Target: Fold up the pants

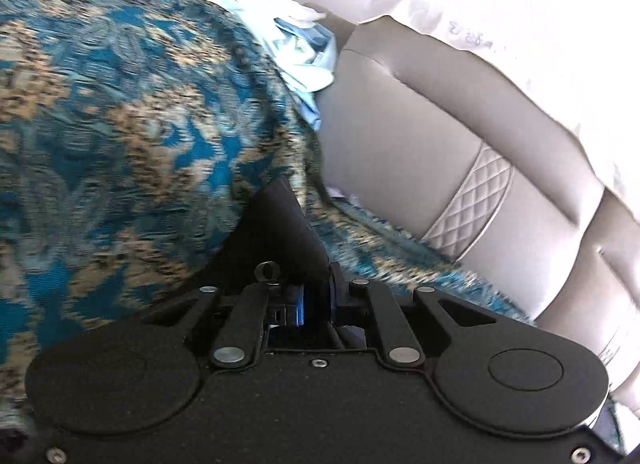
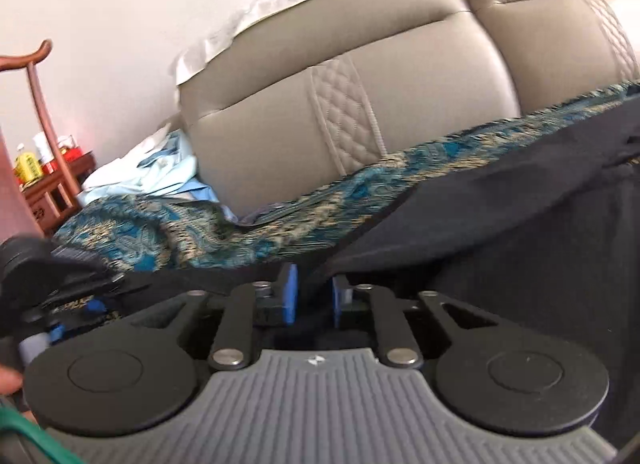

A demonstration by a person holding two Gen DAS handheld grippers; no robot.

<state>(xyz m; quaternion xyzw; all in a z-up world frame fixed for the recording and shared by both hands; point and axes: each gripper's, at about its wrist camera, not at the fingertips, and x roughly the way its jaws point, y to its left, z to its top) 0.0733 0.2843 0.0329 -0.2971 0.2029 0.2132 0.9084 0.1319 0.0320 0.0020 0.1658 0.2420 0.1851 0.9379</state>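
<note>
The pants (image 2: 520, 219) are black cloth and lie over a blue and gold patterned bedspread (image 2: 168, 232). My right gripper (image 2: 315, 296) is shut on a fold of the pants between its blue pads (image 2: 290, 292). My left gripper (image 1: 318, 300) is shut on a corner of the black pants (image 1: 280, 232), which sticks up from between its blue pads. The left gripper also shows at the left edge of the right wrist view (image 2: 60, 284), close beside the right one.
A beige padded headboard (image 2: 340, 111) runs behind the bed, with a white wall above. Light blue and white clothes (image 2: 160, 171) lie heaped by the headboard. A wooden stand and a shelf with bottles (image 2: 40, 167) are at far left.
</note>
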